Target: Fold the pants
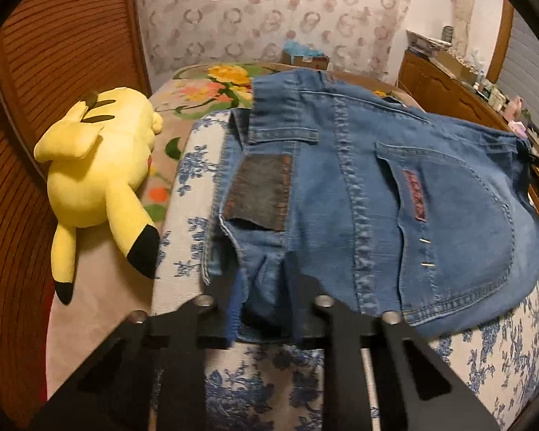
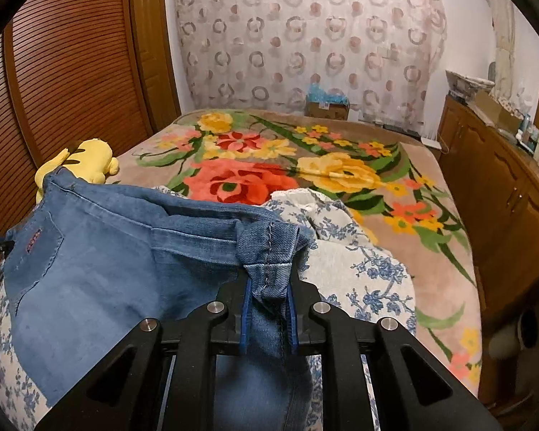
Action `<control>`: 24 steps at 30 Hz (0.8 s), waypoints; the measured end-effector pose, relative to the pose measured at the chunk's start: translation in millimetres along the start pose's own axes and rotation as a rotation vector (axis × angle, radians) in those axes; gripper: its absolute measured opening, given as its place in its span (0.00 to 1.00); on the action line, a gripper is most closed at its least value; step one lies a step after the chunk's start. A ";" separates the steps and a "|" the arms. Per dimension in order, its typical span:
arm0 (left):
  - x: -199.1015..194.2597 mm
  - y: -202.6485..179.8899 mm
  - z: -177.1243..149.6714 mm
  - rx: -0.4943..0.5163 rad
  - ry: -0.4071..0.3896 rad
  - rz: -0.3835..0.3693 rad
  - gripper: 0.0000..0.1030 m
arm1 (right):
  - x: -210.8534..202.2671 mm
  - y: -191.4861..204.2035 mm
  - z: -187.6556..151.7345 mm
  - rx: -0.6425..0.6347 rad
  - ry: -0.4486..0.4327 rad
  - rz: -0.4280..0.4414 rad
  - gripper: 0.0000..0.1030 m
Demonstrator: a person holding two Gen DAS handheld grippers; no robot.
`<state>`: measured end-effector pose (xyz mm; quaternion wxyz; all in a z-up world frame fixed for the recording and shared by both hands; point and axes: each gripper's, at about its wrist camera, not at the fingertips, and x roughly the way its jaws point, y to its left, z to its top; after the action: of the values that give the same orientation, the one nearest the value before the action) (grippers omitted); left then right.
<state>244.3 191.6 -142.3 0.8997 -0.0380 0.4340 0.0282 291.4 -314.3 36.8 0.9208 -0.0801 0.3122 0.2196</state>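
Far to my left a yellow plush toy [image 1: 100, 176] is lying face down on the bed, beside the wooden slatted wardrobe [image 1: 54, 72]. Just to its right, my left gripper [image 1: 266, 287] is pinching a bunched fold of the denim pants [image 1: 377, 197], the blue pads pressing in on the cloth from both sides. The pants are stretching out in front of me, back pockets facing up, hanging just over the blue-flowered white cloth [image 1: 183, 179] that is covering the near part of the bed. Further right, my right gripper [image 2: 269, 305] is clamping a rolled hem or seam of the same pants, its fingers closing tight on the denim. Beyond it the floral blanket [image 2: 341, 168] is spreading across the bed toward the curtain [image 2: 305, 36], and a wooden cabinet [image 2: 485, 186] is standing along the right wall
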 end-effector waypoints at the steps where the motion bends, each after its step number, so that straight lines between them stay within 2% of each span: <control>1: -2.4 -3.0 0.0 0.008 -0.008 0.017 0.14 | -3.0 0.7 0.4 -0.003 -0.005 -0.006 0.13; 4: -19.9 -8.1 0.1 0.006 -0.057 0.050 0.12 | -15.9 0.6 -0.5 -0.001 -0.037 -0.032 0.12; 12: -73.0 -15.0 -2.7 0.020 -0.154 0.043 0.11 | -57.8 15.2 -4.1 -0.036 -0.130 -0.073 0.11; 19: -116.4 -24.4 -21.7 0.040 -0.215 -0.001 0.11 | -98.7 23.0 -19.4 -0.043 -0.180 -0.113 0.11; 24: -139.1 -39.9 -48.9 0.065 -0.227 -0.047 0.11 | -125.5 25.5 -41.1 -0.046 -0.186 -0.155 0.11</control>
<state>123.1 144.9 -61.9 0.9442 -0.0153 0.3291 -0.0029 168.7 -347.7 80.6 0.9579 -0.1044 0.2132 0.1614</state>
